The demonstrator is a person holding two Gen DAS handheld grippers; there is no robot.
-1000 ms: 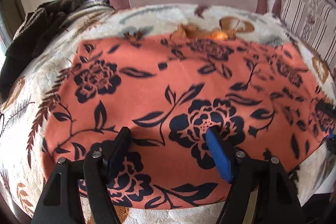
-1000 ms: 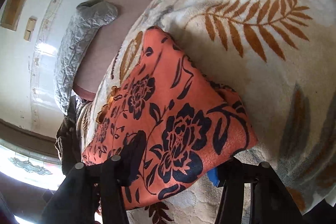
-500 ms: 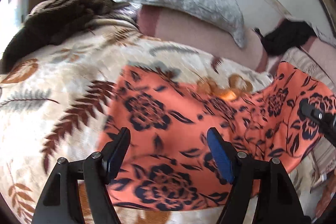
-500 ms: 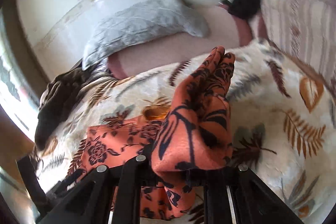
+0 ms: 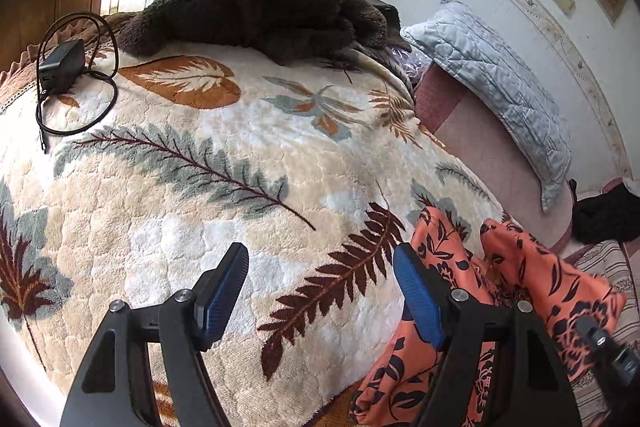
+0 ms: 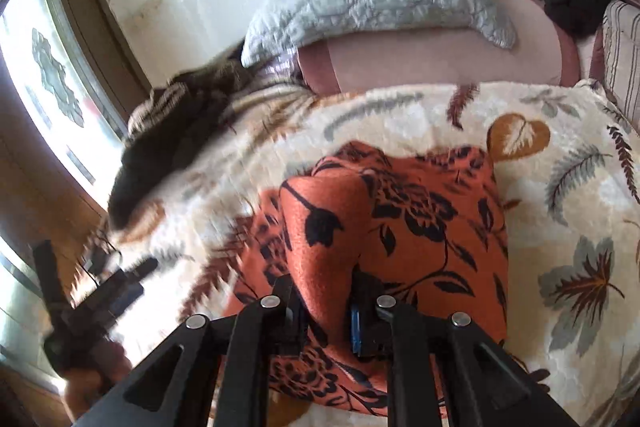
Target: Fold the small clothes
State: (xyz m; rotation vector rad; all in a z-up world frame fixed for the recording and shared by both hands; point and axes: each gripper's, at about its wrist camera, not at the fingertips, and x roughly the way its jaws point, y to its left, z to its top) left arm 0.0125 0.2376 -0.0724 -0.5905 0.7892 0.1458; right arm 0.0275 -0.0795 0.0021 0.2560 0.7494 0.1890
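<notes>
The orange black-flowered cloth garment has a fine, matt, slightly grainy weave. The cream leaf-patterned plush blanket on the bed is thick, fluffy pile with quilted dimples. The dark brown fleece throw is coarse and fuzzy. The pale grey quilted pillow has a faint sheen. The left gripper is matt black plastic with ribbed blue pads and bright metal screws. The black power adapter is smooth plastic.
</notes>
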